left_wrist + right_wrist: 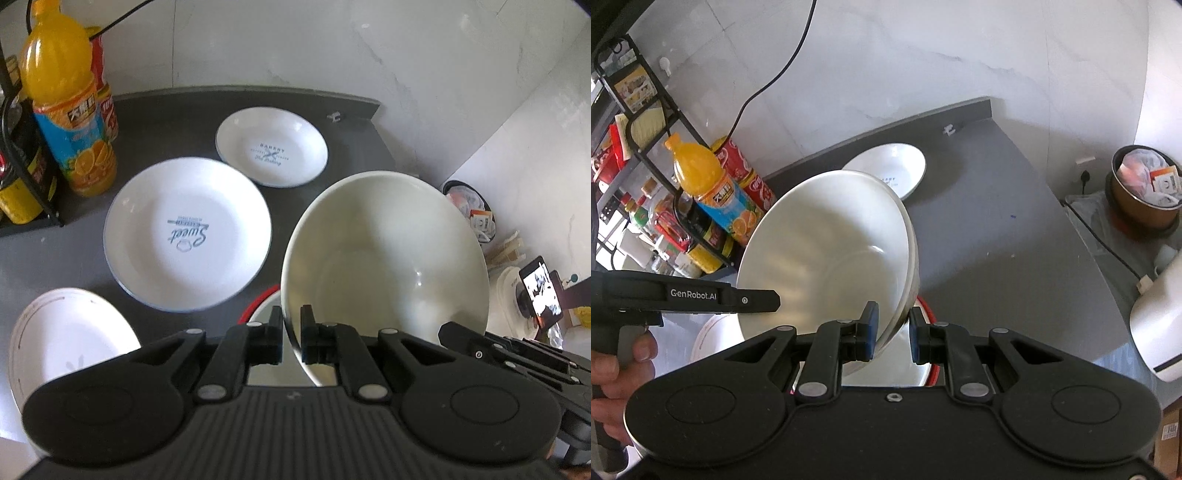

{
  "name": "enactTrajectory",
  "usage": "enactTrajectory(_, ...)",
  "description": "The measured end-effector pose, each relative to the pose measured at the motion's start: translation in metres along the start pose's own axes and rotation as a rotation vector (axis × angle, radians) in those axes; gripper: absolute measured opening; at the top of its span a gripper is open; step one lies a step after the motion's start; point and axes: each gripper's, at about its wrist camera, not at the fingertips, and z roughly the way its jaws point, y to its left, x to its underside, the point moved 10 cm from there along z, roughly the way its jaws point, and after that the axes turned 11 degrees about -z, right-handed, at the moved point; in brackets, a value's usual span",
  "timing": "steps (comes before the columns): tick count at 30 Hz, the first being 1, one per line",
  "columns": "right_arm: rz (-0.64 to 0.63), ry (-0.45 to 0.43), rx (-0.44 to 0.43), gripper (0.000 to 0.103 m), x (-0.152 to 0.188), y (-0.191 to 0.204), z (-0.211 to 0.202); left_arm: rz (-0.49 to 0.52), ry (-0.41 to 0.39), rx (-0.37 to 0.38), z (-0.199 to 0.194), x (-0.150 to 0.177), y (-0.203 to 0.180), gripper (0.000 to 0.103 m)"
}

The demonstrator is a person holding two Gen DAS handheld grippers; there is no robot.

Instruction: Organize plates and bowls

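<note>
Left gripper (pixel 291 334) has its fingers clamped on the white bowl (pixel 384 254) rim, bowl tilted above the desk (pixel 55 254). Right gripper (pixel 892 332) fingers sit apart around the same rim, a red-rimmed bowl (pixel 929 306) just beneath.

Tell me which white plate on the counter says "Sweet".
The larger middle plate, left of the held bowl. The smaller plate behind it reads "Bakery"; the near-left plate carries no lettering.
</note>
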Motion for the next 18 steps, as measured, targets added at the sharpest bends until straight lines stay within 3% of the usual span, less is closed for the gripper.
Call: enactTrajectory(18,-0.005,0.097,0.003,0.018,0.028,0.007,0.012,-0.011,0.095,-0.021,0.011,0.035,0.026,0.008)
